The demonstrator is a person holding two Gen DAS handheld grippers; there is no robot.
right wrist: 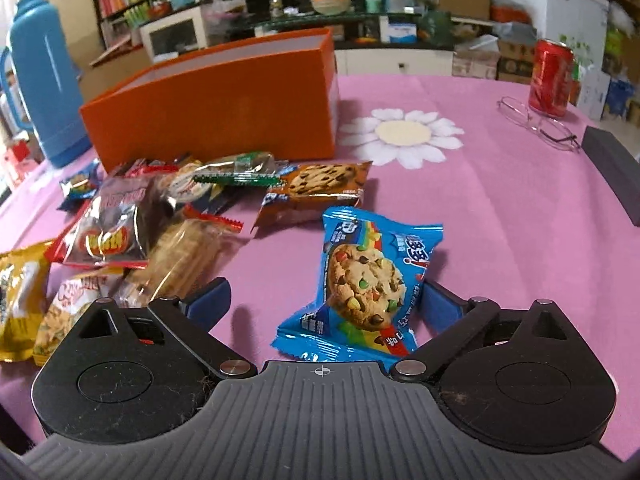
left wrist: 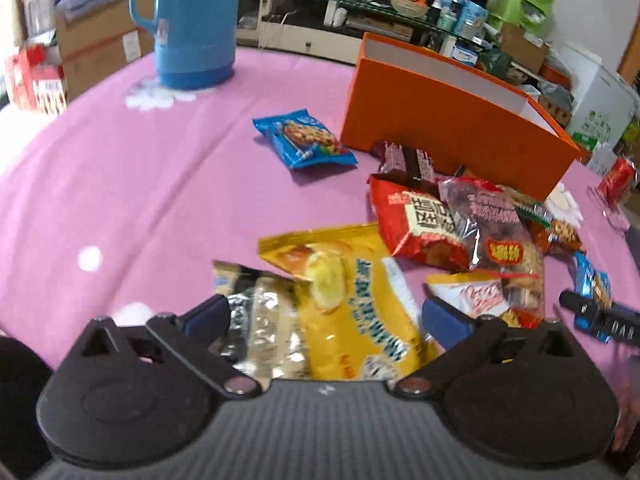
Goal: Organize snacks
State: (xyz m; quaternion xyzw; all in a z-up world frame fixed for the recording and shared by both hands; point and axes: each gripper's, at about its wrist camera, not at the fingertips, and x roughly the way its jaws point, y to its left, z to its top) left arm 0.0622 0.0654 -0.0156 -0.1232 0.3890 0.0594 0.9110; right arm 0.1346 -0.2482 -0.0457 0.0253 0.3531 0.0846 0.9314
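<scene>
Your left gripper hangs low over a heap of snack packets on a pink-clothed desk, its jaws spread wide. Between them lie a yellow bag and a silver packet, overlapping; neither looks pinched. Your right gripper also has its jaws wide open, around a blue cookie packet that lies flat on the cloth, nearer the right-hand pad, ungripped. The orange box, the likely home for the snacks, stands open-topped just behind the heap, with several packets resting against its near wall.

Risks from here: if you close the left jaws as they stand, you may catch both the yellow bag and the silver packet, and one could slip out on the lift. The blue cookie packet is thin and flat, so pads may skate over it or crush the biscuit. Swinging toward the box could shove it back, or sweep loose packets aside. A red can and spectacles sit well apart to the right.
</scene>
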